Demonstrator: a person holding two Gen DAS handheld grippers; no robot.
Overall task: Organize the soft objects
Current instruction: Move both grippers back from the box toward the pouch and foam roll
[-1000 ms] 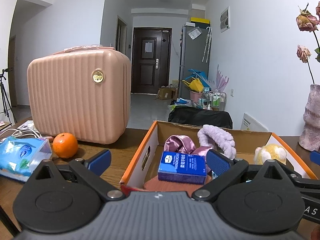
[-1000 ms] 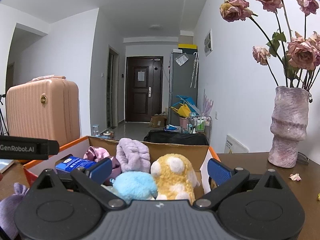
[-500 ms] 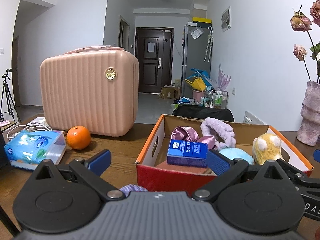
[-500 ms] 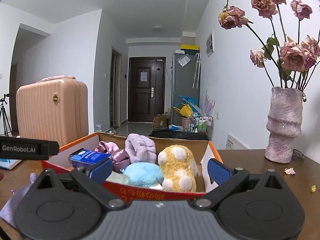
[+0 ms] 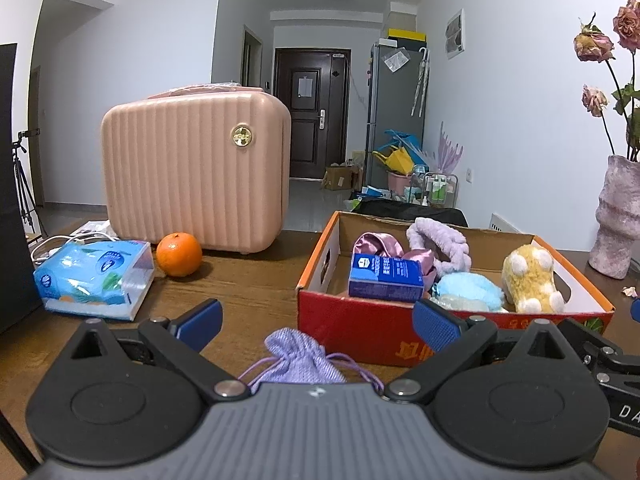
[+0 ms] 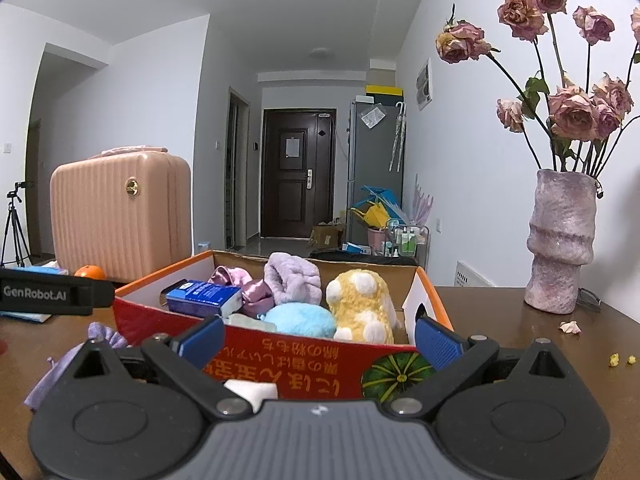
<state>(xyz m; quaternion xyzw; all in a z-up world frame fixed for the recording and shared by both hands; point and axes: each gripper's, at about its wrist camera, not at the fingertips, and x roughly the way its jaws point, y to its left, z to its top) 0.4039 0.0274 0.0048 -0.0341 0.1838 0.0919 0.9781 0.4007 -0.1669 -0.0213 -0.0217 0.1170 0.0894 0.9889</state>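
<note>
Directly below and between the spread fingers of the left gripper (image 5: 316, 320), one purple pouch (image 5: 300, 362) is lying on the table (image 5: 248, 292), just in front of the box (image 5: 360, 328), with its gathered neck pointing away from the camera. The right gripper (image 6: 318, 336) is also gaping empty, facing the box front, so the left is nearer. The box is holding one yellow plush (image 5: 530, 278), one blue plush (image 5: 470, 296), one headband (image 5: 440, 244), one satin piece (image 5: 380, 245) and one blue carton (image 5: 386, 282).

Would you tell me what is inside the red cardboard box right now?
Inside the red cardboard box: a blue carton, a pink satin piece, a lilac fluffy headband, a light-blue plush and a yellow plush. The box floor beneath them is hidden.
</note>
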